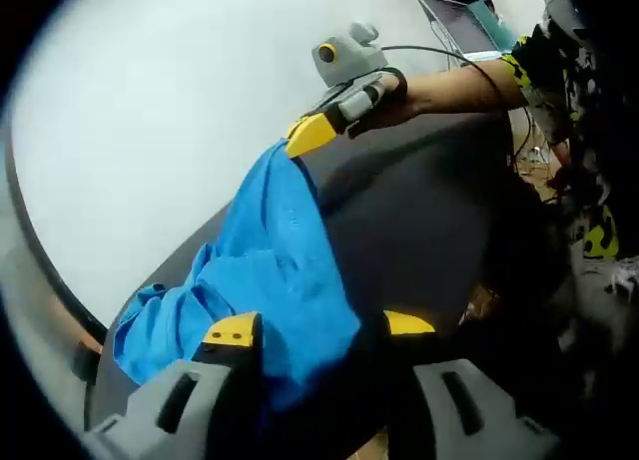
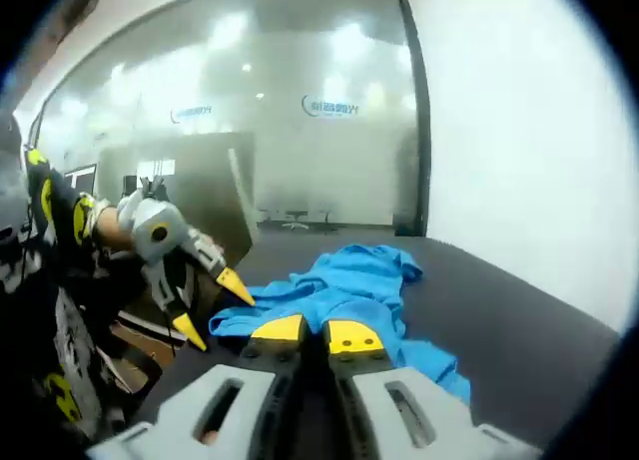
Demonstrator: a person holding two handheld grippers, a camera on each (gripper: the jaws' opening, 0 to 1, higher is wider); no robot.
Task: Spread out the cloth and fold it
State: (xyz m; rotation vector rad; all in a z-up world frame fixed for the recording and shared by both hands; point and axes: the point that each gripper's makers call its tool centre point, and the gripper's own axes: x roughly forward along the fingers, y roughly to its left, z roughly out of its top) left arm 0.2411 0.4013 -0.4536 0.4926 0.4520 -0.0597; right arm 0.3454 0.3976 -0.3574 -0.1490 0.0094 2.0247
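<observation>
Blue cloth (image 2: 344, 285) on dark table (image 2: 499, 325), right claw (image 2: 316, 335) pinching it (left claw (image 1: 319, 330) spread).

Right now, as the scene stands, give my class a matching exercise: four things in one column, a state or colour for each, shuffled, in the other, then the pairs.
Things:
1. blue cloth
2. left gripper
3. right gripper
4. table

States:
A. jaws wide apart
B. dark, lying under everything
C. crumpled, not yet spread flat
D. jaws closed at the cloth's edge

Pairs: 1-C, 2-A, 3-D, 4-B
</observation>
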